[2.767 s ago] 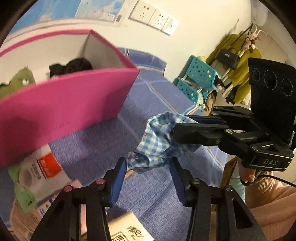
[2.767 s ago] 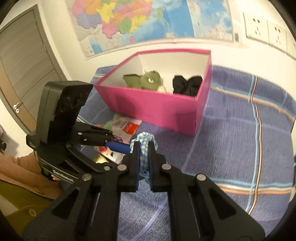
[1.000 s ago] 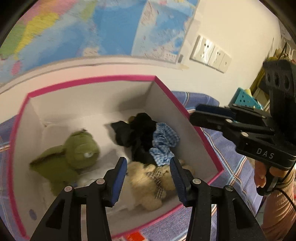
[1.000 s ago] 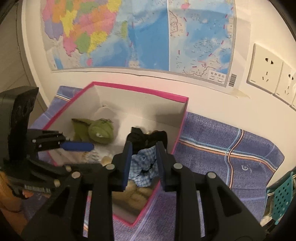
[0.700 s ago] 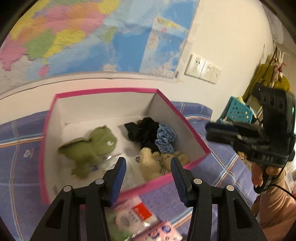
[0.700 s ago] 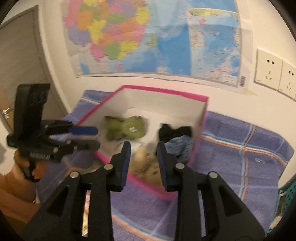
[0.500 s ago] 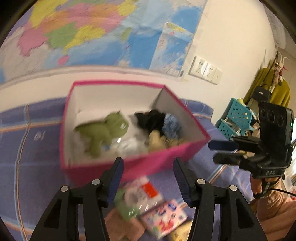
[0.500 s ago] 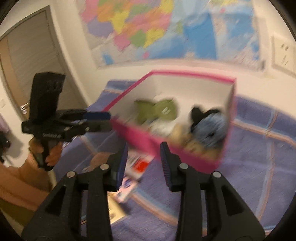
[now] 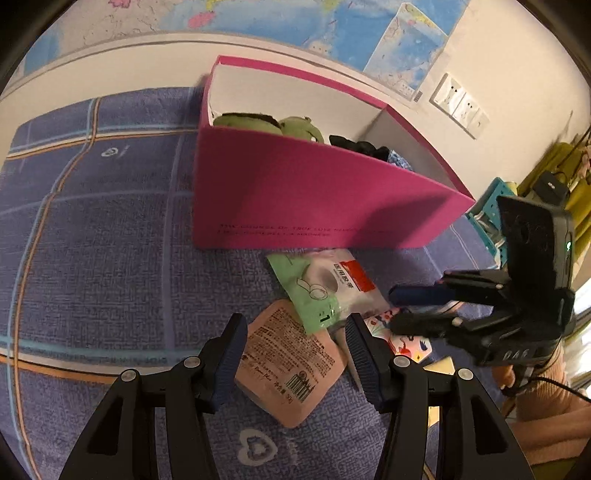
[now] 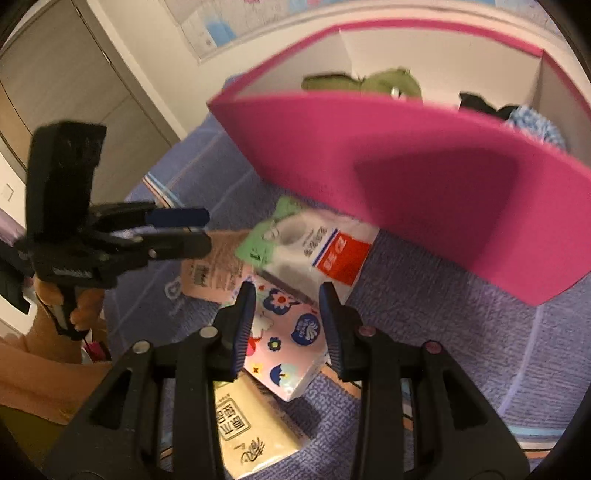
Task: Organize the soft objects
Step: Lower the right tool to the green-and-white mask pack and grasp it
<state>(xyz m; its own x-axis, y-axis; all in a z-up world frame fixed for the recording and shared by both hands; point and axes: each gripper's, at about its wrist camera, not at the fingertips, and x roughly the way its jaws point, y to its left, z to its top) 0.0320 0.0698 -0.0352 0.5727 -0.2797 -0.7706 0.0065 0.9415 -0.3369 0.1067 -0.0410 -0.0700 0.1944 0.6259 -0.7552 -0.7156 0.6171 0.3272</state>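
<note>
Step in hand: approach to the loose packets for the next pick. Left gripper [image 9: 293, 354] empty, jaws part open, poised over a pink packet [image 9: 291, 363] on the blue plaid cloth [image 9: 92, 229]. Right gripper [image 10: 286, 325] empty, jaws narrower though apart, poised over a flowered tissue pack [image 10: 286, 345]. Both sets of jaws have just been opening, with nothing pressed between them. Pink box [image 9: 314, 199]: stands toward the far edge of the cloth, beside the wall; holds a green plush toy [image 9: 266, 123], a black cloth item [image 9: 360, 147] and a blue checked cloth [image 10: 535, 123], the last against its right-hand wall. Packets: clustered just in front of the box's near wall; a green-and-white pack [image 9: 325, 286] overlaps the pink packet; a yellow tissue pack [image 10: 251, 432] lies nearest. Next move, by judgement: each gripper lowers to straddle one packet, closes gently since these soft packs will crumple, then lifts clear of the overlapping neighbours. Room: wall map [image 9: 332, 26], sockets [image 9: 458, 105], grey door [image 10: 74, 74], teal basket [image 9: 491, 206].
</note>
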